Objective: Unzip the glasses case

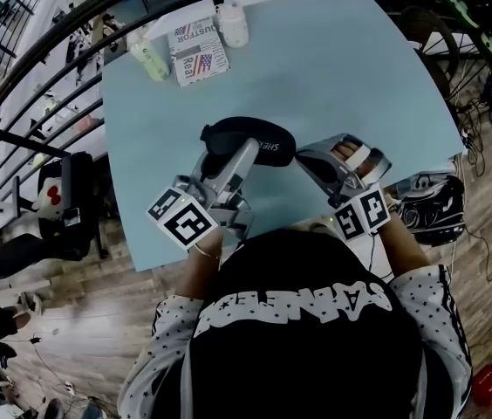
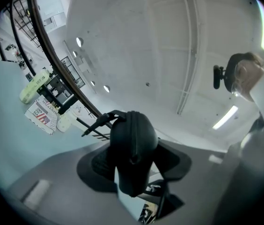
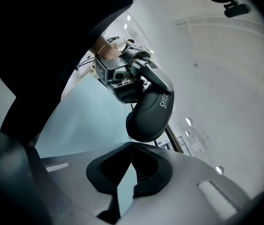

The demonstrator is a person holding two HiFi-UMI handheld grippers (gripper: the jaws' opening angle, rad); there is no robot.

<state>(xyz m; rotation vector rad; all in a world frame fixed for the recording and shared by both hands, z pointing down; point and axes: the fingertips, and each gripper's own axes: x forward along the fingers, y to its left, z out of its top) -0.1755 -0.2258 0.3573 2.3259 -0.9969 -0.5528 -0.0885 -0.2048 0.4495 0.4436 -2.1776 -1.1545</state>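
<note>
Jaws of the left hand-held gripper [image 2: 133, 162] are clamping the glasses case [image 2: 133, 142] across one end, pads pressing on both of its sides. The right hand-held gripper [image 3: 131, 143] is sitting clenched, its tips meeting right at the case's other, rounded end; whether the zip pull is pinched between them is too small to tell. Trouble is probably lying in that tiny hold: if the right tips are only brushing the zip pull, they are going to slide off once pulling begins, and the zip is going nowhere. The left grip is also squeezing the smooth, curved shell at one end only, so a tug along the zip could be twisting or dragging the case out of the pads. The case is spanning the gap between the two grippers, apparently raised a little off the desk [image 1: 333, 77], over its near half toward the edge nearest the person, with its long axis running from the left gripper across to the right one. Well apart, along the far edge, a pale green bottle [image 1: 150, 59], a printed packet [image 1: 199, 52] and a white bottle [image 1: 233, 24] are sitting out of the way.
</note>
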